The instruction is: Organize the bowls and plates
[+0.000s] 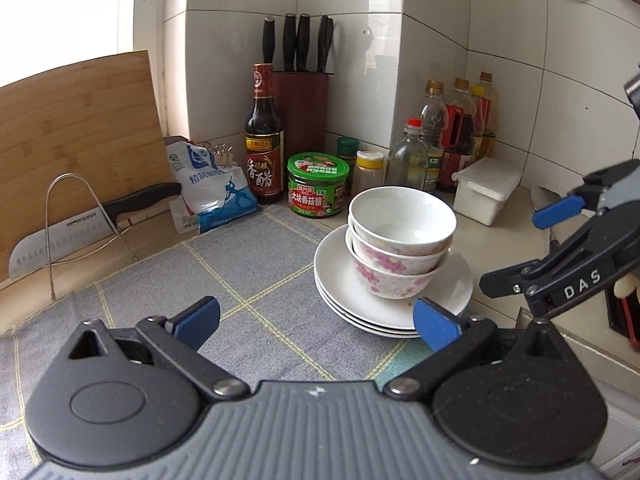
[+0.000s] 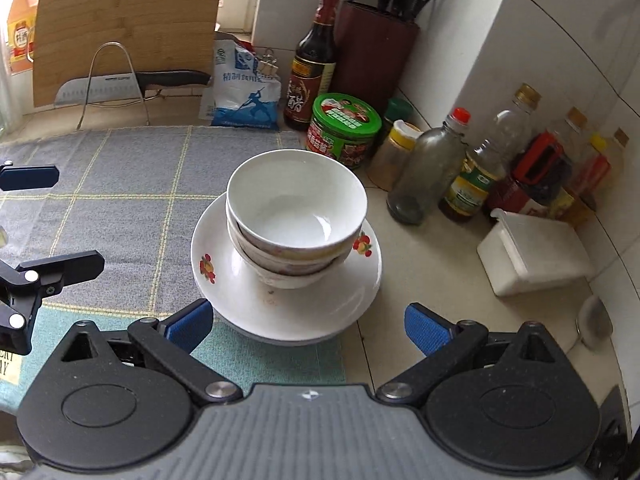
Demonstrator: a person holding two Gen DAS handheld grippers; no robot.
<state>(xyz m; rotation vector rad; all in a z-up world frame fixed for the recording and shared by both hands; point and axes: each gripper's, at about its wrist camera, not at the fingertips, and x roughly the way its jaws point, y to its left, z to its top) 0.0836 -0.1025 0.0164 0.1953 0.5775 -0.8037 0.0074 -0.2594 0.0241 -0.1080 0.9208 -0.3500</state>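
A stack of three white plates [image 1: 344,300] sits at the right edge of the grey checked mat [image 1: 224,272]. Three nested bowls [image 1: 400,240] stand on the top plate; the upper bowl is plain white, the lower two have pink flowers. In the right wrist view the top plate [image 2: 240,292] has red flower prints and the bowls [image 2: 296,208] sit on it. My left gripper [image 1: 316,326] is open and empty, just short of the plates. My right gripper [image 2: 308,326] is open and empty, just in front of the plates' near rim; it also shows in the left wrist view [image 1: 528,248].
Behind the stack stand a green-lidded jar [image 1: 318,184], a vinegar bottle [image 1: 264,140], a knife block [image 1: 300,100], a salt bag [image 1: 212,188] and several oil bottles [image 1: 448,136]. A white lidded box [image 1: 486,190] sits right. A cutting board [image 1: 76,128] and cleaver [image 1: 80,232] rest left.
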